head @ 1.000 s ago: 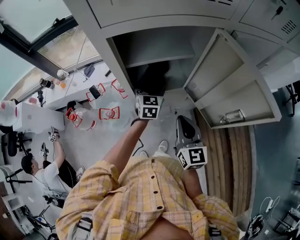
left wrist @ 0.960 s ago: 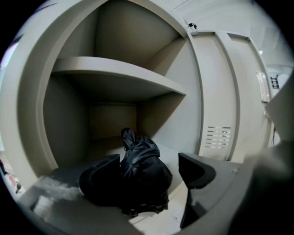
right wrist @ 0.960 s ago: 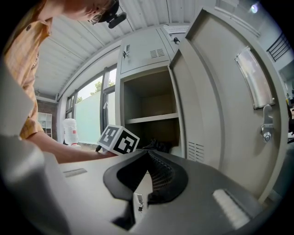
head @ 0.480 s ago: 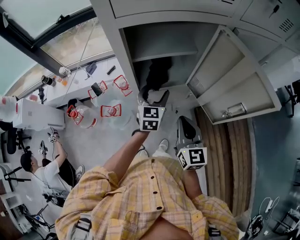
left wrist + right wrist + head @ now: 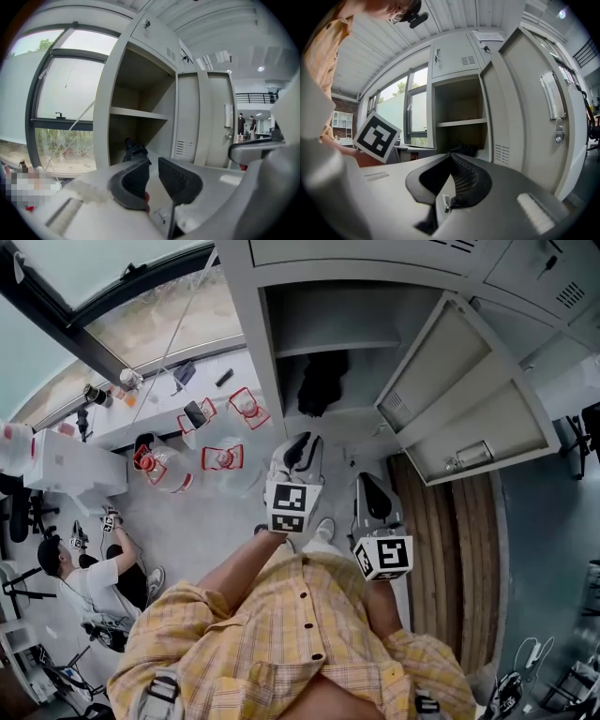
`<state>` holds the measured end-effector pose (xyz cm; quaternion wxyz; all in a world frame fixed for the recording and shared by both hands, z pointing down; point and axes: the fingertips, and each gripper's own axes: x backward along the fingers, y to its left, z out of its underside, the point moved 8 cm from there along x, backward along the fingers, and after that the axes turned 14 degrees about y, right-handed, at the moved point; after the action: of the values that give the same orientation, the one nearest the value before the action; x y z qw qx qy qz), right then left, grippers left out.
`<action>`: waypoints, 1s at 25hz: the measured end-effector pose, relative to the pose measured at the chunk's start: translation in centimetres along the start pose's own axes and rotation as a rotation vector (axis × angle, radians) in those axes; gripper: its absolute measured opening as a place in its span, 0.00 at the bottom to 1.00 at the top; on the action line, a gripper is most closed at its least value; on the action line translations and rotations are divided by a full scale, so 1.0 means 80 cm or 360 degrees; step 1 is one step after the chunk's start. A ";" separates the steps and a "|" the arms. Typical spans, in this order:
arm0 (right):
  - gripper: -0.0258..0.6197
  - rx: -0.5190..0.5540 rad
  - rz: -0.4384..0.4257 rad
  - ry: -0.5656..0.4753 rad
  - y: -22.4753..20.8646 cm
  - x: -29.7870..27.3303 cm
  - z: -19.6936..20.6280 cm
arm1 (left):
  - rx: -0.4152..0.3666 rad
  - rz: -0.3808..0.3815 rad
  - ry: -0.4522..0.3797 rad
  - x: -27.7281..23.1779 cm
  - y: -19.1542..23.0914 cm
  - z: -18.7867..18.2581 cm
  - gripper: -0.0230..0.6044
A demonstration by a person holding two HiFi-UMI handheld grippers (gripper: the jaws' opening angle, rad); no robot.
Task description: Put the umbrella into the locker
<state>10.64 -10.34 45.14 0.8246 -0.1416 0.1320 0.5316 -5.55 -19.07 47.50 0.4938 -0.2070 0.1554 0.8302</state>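
**DESK:** What runs under this one?

**OPERATOR:** The umbrella (image 5: 133, 151), a dark folded bundle, lies inside the open locker (image 5: 248, 334), in the compartment under the shelf (image 5: 138, 114), toward its left wall. I hold the left hand-held gripper (image 5: 298, 450) just in front of the opening. Its jaws are closing and there is nothing between them. The right hand-held gripper (image 5: 451, 156) hangs nearer to me, on the right, with its jaws together and empty.

**DESK:** So the job looks done. What can go wrong from here?

**OPERATOR:** Three things, by my reading. The bundle seems to rest loosely rather than wedged against the far wall, so a nudge may make it slump or roll out onto the floor. The left hand-held gripper is the nearest thing to it, and a careless swing toward the far side would be that nudge. And the door (image 5: 450, 399) stands wide open at the right, near my right hand-held gripper. If I push it shut while a fold of the umbrella pokes past the opening, I expect the door to catch on it and fail to latch.

**DESK:** Can you tell how deep it sits?

**OPERATOR:** Not surely. No view shows that compartment from the side.
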 end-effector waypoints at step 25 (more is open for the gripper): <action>0.04 0.0066 0.0027 -0.0006 0.018 0.008 0.002 | -0.0040 0.0072 -0.0109 0.076 -0.006 0.023 0.04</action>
<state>9.62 -9.15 44.95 0.8231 -0.1223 0.1425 0.5360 -8.05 -13.41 46.03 0.4771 -0.1812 0.1326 0.8497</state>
